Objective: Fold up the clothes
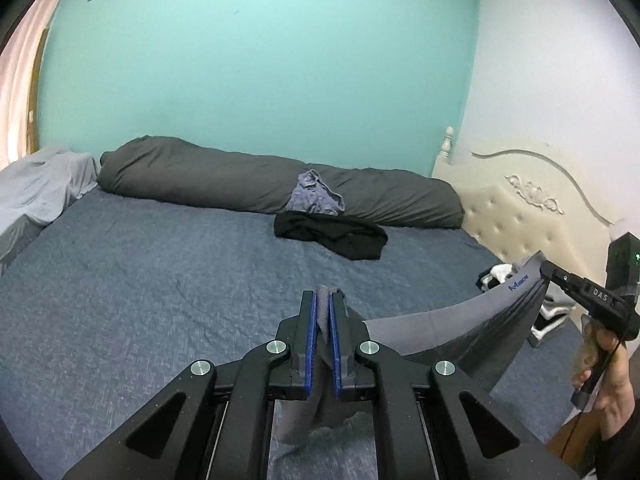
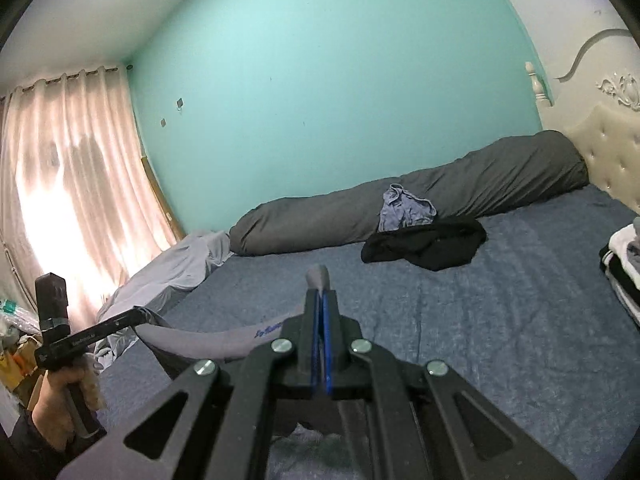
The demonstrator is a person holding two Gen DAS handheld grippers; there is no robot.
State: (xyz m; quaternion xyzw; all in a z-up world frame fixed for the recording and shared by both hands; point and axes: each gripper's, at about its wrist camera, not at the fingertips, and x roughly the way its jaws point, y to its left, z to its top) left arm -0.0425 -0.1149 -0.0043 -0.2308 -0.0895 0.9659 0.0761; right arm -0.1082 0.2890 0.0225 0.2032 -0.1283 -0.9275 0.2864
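Your left gripper (image 1: 323,312) at lower centre is clamped on grey underwear (image 1: 448,328), stretched toward the right edge. There your right gripper (image 2: 321,300) pinches its waistband above the bed (image 1: 160,264).

A blue-sheeted bed (image 1: 160,260) is backed by a turquoise wall (image 1: 260,60), with a cream tufted headboard (image 1: 520,216) at right and a sunlit pink curtain (image 2: 68,168) at left
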